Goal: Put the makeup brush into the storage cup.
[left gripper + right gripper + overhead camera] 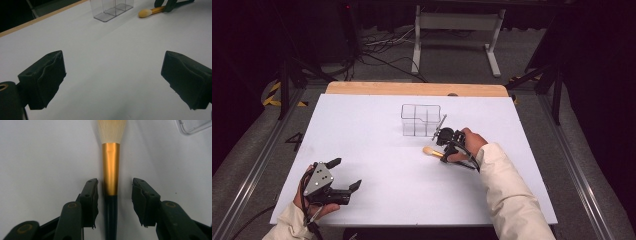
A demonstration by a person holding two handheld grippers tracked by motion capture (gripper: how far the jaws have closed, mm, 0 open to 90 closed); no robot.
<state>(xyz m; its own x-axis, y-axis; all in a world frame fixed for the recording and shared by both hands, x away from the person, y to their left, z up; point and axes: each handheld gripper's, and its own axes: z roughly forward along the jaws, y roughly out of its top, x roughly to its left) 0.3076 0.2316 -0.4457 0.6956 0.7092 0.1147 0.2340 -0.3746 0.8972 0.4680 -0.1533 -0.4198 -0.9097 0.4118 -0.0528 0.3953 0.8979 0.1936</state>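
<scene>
Fingers of the right gripper stand apart on either side of the makeup brush, low centre of the right gripper view; a narrow gap shows at the left finger and a wider one at the right, so neither pad presses on the handle. No earlier frame to compare. Brush lies flat on the sheet, dark handle running down between the fingers, gold ferrule just past their tips, pale bristle head at the top edge of the frame.

Largest to smallest:
- White table, one, centre of the high view, with a wooden strip along its far edge.
- Clear organiser box, one, with inner dividers, upper centre of the high view; a thin stick leans at its right side.
- Grippers, two. Left gripper rests at lower left of the high view, jaws wide apart, nothing between them; its fingers frame bare sheet in the left gripper view.
- Makeup brush, one: right of centre in the high view, just below the box, apart from it; bristle head points left.
</scene>
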